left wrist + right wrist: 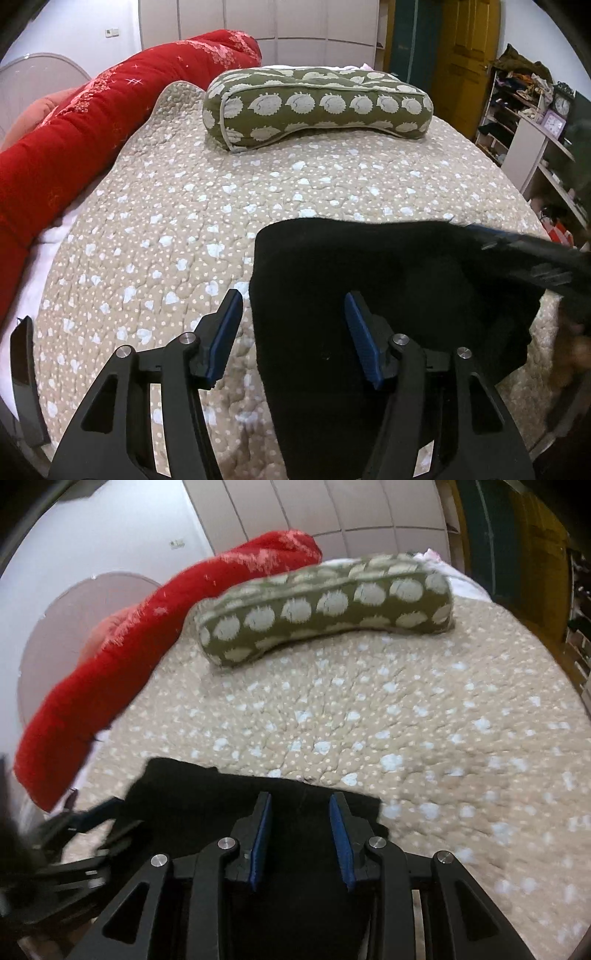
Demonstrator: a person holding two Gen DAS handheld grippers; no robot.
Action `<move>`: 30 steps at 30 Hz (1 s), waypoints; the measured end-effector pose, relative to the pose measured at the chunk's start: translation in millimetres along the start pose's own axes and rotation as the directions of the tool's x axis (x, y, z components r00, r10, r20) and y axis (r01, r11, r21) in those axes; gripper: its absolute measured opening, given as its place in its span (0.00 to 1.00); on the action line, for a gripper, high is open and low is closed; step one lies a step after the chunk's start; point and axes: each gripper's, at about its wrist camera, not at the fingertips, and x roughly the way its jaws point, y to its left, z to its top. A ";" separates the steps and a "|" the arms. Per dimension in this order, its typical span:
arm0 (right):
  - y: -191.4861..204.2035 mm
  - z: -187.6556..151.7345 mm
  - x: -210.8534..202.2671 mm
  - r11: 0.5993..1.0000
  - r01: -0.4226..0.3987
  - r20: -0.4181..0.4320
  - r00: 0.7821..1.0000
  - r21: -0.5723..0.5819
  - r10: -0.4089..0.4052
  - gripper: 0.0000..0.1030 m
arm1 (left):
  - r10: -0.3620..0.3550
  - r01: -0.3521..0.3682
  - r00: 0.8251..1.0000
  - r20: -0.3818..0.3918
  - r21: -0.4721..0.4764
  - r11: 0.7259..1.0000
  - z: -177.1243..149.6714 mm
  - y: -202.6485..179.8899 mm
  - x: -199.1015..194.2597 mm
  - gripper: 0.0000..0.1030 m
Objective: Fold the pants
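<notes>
The black pants [388,280] lie folded on the beige quilted bedspread [221,206], at the near right in the left wrist view. My left gripper [293,299] is open over the pants' left edge, one blue pad over the quilt, the other over the cloth. My right gripper shows blurred at the right [535,258], above the pants. In the right wrist view the pants [207,805] lie under my right gripper [300,800], which is open and empty above the cloth. The left gripper [85,823] shows blurred at the lower left.
A green pillow with white hedgehog prints [317,107] lies at the far end of the bed. A rolled red blanket [92,122] runs along the left side. Shelves with clutter and clocks [535,110] stand at the right, a yellow door [465,62] behind.
</notes>
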 end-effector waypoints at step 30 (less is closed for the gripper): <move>36.3 -75.1 -63.0 0.995 0.016 0.009 1.000 -0.101 -0.015 0.35 | 0.044 -0.044 0.999 -0.002 -0.050 0.998 -25.4 -1.6 -30.3 0.62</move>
